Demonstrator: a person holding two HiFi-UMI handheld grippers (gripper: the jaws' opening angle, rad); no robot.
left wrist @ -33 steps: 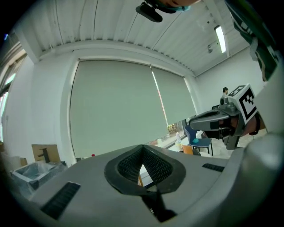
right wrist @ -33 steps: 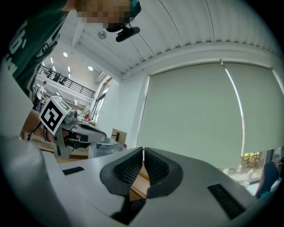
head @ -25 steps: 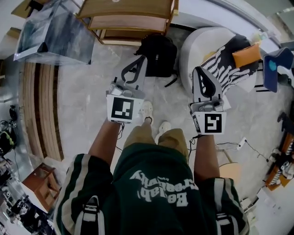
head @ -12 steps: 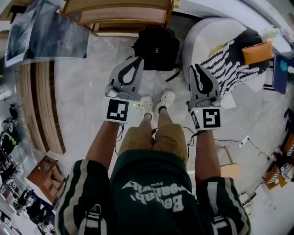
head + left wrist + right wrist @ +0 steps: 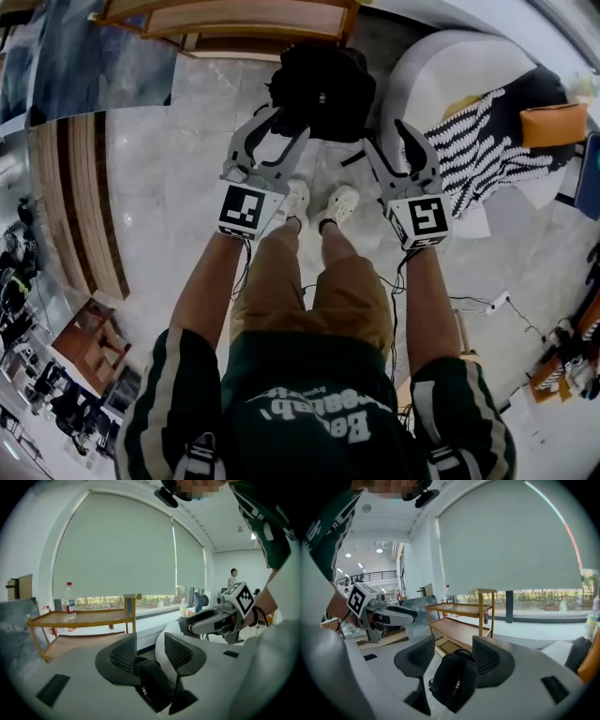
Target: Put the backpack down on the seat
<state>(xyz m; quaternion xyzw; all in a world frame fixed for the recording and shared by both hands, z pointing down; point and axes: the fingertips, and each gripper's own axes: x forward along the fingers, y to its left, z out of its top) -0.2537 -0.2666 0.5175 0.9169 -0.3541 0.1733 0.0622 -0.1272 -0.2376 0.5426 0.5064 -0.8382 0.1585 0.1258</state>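
Observation:
A black backpack (image 5: 323,89) stands on the pale floor in front of a wooden shelf unit (image 5: 244,19). To its right is the round white seat (image 5: 427,70), with a black-and-white striped throw (image 5: 487,150) over it. My left gripper (image 5: 281,124) hangs just short of the backpack's left side; its jaws have just been opening and nothing is between them. My right gripper (image 5: 389,141) is off the backpack's right side, its jaws also just opened and empty. In the gripper views the backpack (image 5: 157,684) (image 5: 454,681) shows beyond the open left gripper (image 5: 150,651) and right gripper (image 5: 452,656), untouched.
An orange cushion (image 5: 556,122) lies on the seat's far side. A water bottle (image 5: 70,600) stands on the shelf's top board. The person's white shoes (image 5: 319,202) stand close before the backpack. Wooden slats (image 5: 80,206) run along the left, cables (image 5: 487,305) trail at the right.
Both grippers have sunk and moved forward to the backpack, and their jaws have gone from shut to open. The person's feet have stepped closer to the backpack.

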